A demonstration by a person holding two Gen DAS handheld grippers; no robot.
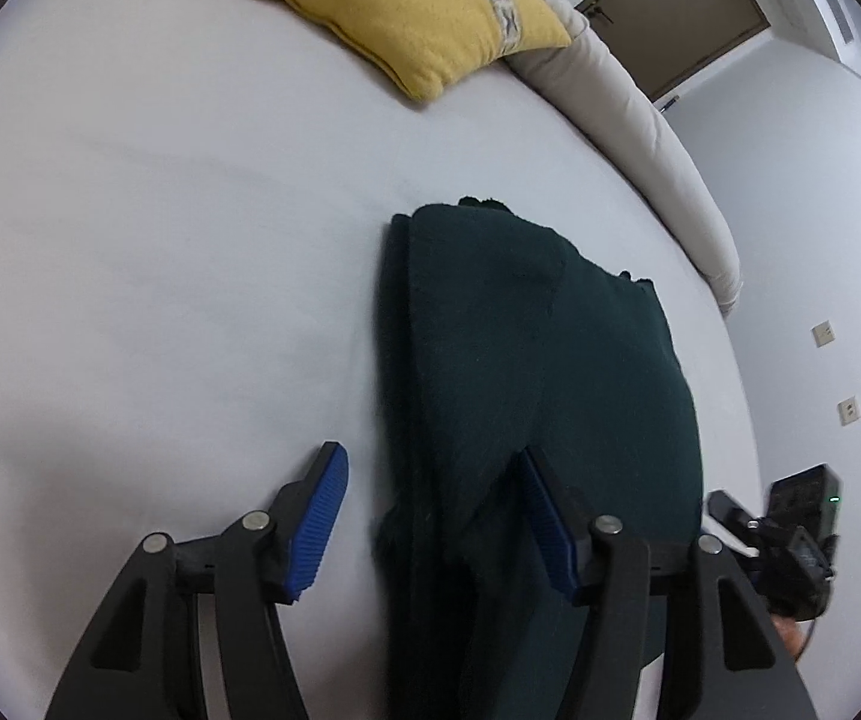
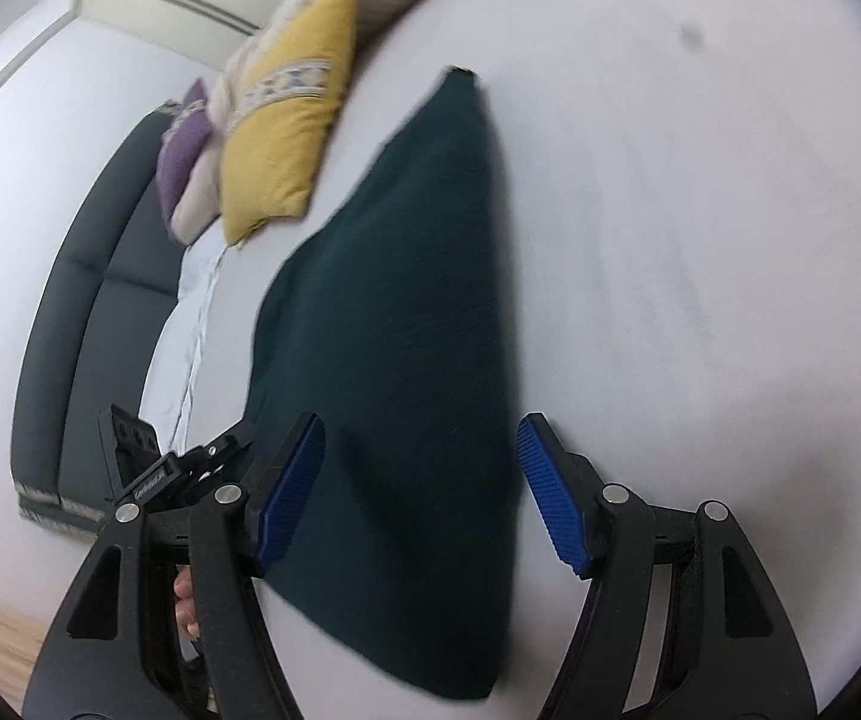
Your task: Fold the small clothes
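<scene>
Left claw: released. Its two blue pads stand wide apart with nothing pinched between them. The left pad sits over bare sheet; the right pad sits over the near part of the garment.

Right claw: released. Its blue pads stand wide apart on either side of the garment's near end, and neither pad presses on the fabric.

Garment: a dark green piece of clothing, folded into a long narrow shape. It lies on the white bed, running away from both claws. In the left wrist view, layered edges show along its left side and a loose flap shows at the near end. In the right wrist view, it tapers to a point at the far end.

Surroundings: a yellow cushion lies at the far edge of the bed, well apart from the garment. A purple cushion lies beyond it, beside a dark headboard.
</scene>
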